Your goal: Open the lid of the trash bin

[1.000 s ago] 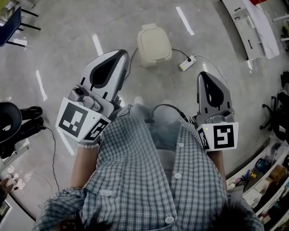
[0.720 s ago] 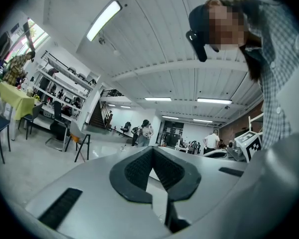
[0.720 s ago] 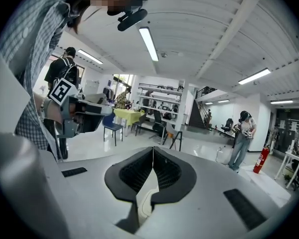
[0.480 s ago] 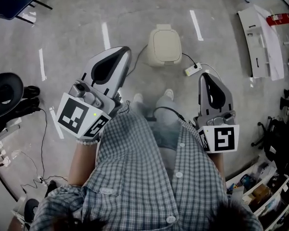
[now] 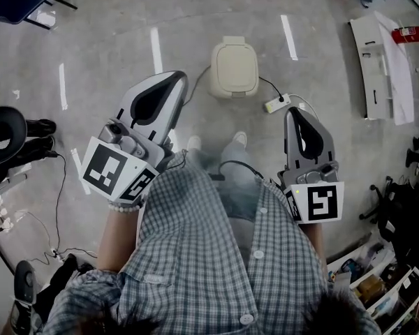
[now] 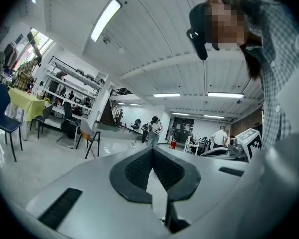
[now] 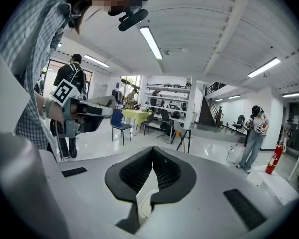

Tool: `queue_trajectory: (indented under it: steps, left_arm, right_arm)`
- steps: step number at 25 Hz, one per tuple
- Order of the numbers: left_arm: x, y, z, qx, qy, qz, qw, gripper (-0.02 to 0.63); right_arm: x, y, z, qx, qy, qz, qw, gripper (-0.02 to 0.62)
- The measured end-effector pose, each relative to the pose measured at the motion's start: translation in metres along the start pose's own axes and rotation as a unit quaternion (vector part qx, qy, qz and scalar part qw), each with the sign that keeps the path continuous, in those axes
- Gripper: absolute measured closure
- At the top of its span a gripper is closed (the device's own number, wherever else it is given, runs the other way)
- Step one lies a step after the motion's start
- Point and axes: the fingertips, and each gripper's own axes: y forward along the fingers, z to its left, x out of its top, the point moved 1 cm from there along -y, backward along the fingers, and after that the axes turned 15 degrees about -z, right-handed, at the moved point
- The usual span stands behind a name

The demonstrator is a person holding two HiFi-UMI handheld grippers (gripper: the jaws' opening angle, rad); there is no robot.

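- Trash bin (image 5: 234, 68) stands on the floor (image 5: 105, 40), ahead of our shoes (image 5: 240, 139) and well apart from both grippers. Its beige lid is down flat.
- Left gripper (image 5: 178, 79): jaws clenched tip to tip with nothing between them. It is held at waist height, and in the head view its tip lies left of the bin.
- Right gripper (image 5: 297, 112): jaws also pressed together and empty. It sits lower right of the bin.
- Both gripper views look out level across the room and up at the ceiling.
- Near the bin, a white power strip (image 5: 274, 104) lies just to its right, with a black cable (image 5: 264, 82) running from the bin's side to it.
- White tape marks (image 5: 156, 49) flank the bin on the floor.
- Further off, there is a long white panel (image 5: 380, 61) at far right and a black chair base (image 5: 3, 135) at far left.
- The path from our feet to the bin is bare floor, and only the power strip and cable sit close to it.
- Right gripper view shows chairs round a yellow-covered table (image 7: 134, 114) and a person (image 7: 254, 138) standing at the right.
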Motion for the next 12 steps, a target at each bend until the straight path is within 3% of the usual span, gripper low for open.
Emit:
queue_trajectory:
  steps: [12]
  left_arm:
    - [-0.057, 0.026, -0.023, 0.029, 0.003, 0.055, 0.9980, 0.607]
  right_arm:
    - [-0.042, -0.008, -0.038, 0.044, 0.033, 0.008, 0.998, 0.575]
